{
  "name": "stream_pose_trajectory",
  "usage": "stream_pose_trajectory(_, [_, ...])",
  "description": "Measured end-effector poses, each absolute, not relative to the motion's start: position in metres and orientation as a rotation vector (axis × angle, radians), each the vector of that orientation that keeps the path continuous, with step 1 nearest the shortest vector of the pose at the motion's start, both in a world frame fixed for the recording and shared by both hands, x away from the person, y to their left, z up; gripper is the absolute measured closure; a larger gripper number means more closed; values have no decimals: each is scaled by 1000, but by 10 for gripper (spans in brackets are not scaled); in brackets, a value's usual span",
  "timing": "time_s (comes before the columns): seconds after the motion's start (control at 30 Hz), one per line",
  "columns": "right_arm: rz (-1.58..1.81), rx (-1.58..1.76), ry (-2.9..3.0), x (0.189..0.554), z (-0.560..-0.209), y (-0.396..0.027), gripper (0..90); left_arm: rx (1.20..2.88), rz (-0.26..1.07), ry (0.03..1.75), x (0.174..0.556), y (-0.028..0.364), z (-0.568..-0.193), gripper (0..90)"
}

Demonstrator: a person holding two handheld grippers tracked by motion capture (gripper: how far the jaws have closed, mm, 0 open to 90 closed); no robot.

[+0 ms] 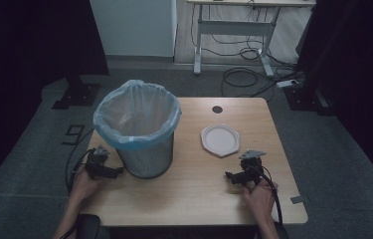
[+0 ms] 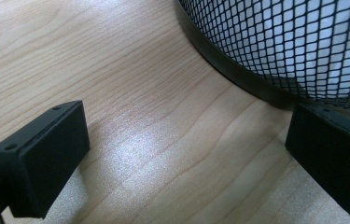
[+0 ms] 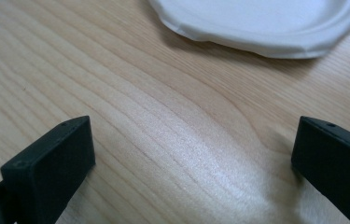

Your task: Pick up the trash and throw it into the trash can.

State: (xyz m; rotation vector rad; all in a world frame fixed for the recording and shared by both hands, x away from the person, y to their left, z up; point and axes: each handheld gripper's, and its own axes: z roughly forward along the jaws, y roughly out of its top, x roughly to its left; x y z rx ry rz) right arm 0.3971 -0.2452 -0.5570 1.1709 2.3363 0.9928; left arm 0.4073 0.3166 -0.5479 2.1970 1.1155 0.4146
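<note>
A black mesh waste bin (image 1: 139, 134) lined with a pale blue bag stands on the left half of the wooden table (image 1: 194, 194). A white paper plate (image 1: 220, 139) lies flat to the right of the bin. My left gripper (image 1: 105, 169) rests low on the table just left of the bin's base, open, with bare wood between its jaws; the mesh wall (image 2: 298, 42) rises close ahead of it. My right gripper (image 1: 238, 175) sits near the table's front right, just below the plate, open and empty. The plate's rim (image 3: 256, 28) lies a short way beyond its jaws.
A small dark round hole (image 1: 217, 109) marks the table's far edge. Beyond the table are a white desk frame (image 1: 233, 35) and loose cables (image 1: 253, 74) on the grey floor. Dark curtains close in both sides.
</note>
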Motion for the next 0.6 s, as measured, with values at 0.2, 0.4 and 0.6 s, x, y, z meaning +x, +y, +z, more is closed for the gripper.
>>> stream_pose_trajectory(0.2, [991,1180,2329,396,-557,-244,0,2199,414,1113,408,316,-548,0])
stream_pose_trajectory(0.4, [988,1186,2322,396,-557,-244,0,2199,413,1113,408,316,-548,0])
stream_pose_trajectory(0.6, [988,1188,2324,396,-557,-244,0,2199,413,1113,408,316,-548,0])
